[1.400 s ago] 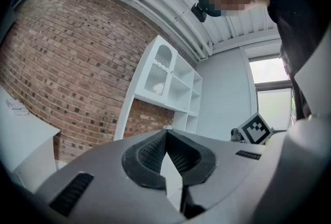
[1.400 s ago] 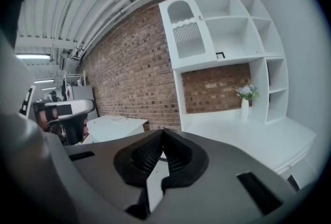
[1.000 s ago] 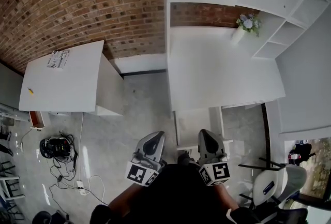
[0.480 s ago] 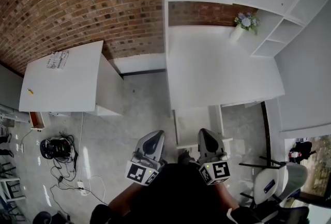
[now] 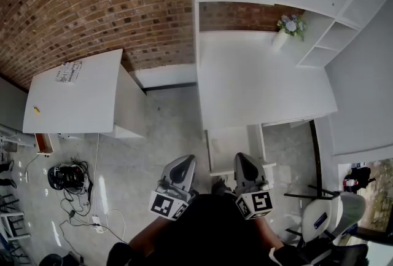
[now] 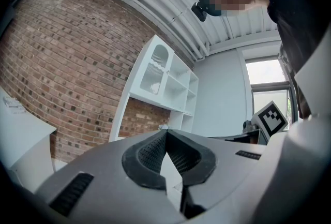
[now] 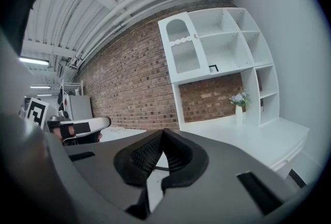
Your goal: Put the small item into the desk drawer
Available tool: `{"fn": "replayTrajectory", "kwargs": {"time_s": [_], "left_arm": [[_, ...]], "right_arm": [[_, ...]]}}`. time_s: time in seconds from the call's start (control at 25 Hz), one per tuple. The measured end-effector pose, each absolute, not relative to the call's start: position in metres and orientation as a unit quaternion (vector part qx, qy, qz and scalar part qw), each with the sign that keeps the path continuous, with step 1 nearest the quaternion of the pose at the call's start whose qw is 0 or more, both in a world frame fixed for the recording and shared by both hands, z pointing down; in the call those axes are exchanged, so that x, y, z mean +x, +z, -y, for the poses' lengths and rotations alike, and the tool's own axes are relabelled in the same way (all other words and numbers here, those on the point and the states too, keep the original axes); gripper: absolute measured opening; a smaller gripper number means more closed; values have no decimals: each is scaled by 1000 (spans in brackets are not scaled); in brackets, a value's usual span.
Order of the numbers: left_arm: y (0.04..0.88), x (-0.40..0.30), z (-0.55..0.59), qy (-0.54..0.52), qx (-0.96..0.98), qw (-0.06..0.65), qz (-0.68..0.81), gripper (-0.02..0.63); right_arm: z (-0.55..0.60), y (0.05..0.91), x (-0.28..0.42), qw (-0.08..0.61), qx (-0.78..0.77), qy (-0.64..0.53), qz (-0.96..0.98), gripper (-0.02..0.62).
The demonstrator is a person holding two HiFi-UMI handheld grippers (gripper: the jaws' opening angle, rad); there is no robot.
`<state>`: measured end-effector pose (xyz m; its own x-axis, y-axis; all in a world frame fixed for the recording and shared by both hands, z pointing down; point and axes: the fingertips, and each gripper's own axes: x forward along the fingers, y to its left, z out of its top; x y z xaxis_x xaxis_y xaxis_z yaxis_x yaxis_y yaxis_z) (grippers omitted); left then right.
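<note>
Both tools are held low and close to the person's body. The left gripper [image 5: 180, 168] and the right gripper [image 5: 245, 164] point forward side by side, each with its dark ribbed pads pressed together at the tips and nothing between them.

The only small thing I can pick out is a tiny yellow object [image 5: 35, 109]. It lies on the flat white table [image 5: 92, 96], well off to the left of the left gripper and far ahead of it. That is probably the item, though it is too small to identify.

Straight ahead of the right gripper stands the broad white desk [image 5: 264, 89]. A pale boxy section [image 5: 230, 145] sits under the desk's near edge, just beyond the right gripper's tips. It may be the drawer, but I cannot tell whether it is open.

The step in hand looks like the approach, with nothing picked up yet. To do it well:

- Turn toward the table on the left gripper's side.
- Part the jaws before arriving.
- Come down over the yellow object from above, so the pads close on either side of it rather than nudging it along the smooth top.
- Keep the other gripper free for the drawer.
</note>
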<state>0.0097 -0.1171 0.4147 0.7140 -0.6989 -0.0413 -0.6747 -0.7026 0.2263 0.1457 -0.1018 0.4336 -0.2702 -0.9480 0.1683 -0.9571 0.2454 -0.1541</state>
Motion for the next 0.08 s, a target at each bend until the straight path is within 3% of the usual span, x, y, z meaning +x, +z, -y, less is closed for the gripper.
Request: {"fn": "replayTrajectory", "kwargs": {"time_s": [0.08], "left_arm": [[415,11,115,-63,921,98,372,21]], "right_arm": [[100,434,146,18,604,115,788,14]]}}
